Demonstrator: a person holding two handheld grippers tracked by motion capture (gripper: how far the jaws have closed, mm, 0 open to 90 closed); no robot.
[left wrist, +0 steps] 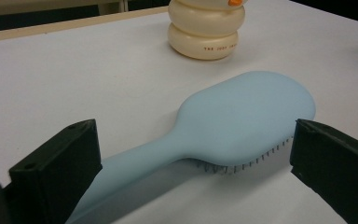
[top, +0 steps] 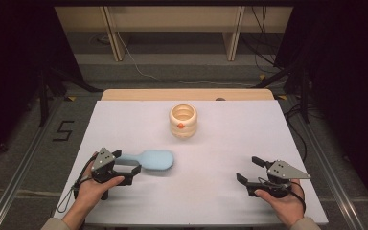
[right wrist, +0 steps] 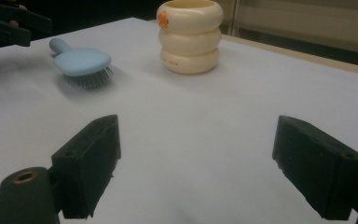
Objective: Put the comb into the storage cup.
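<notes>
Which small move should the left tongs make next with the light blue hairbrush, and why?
Probably close the left tongs on the handle of the light blue plastic hairbrush. Their jaws stand open on either side of the handle, and the brush lies bristles down on the white table, not yet gripped.

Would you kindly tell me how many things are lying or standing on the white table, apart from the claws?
2. A light blue hairbrush lies bristles down at the left, its handle between the open left claw's jaws. A cream ringed holder stands upright near the far middle.
</notes>
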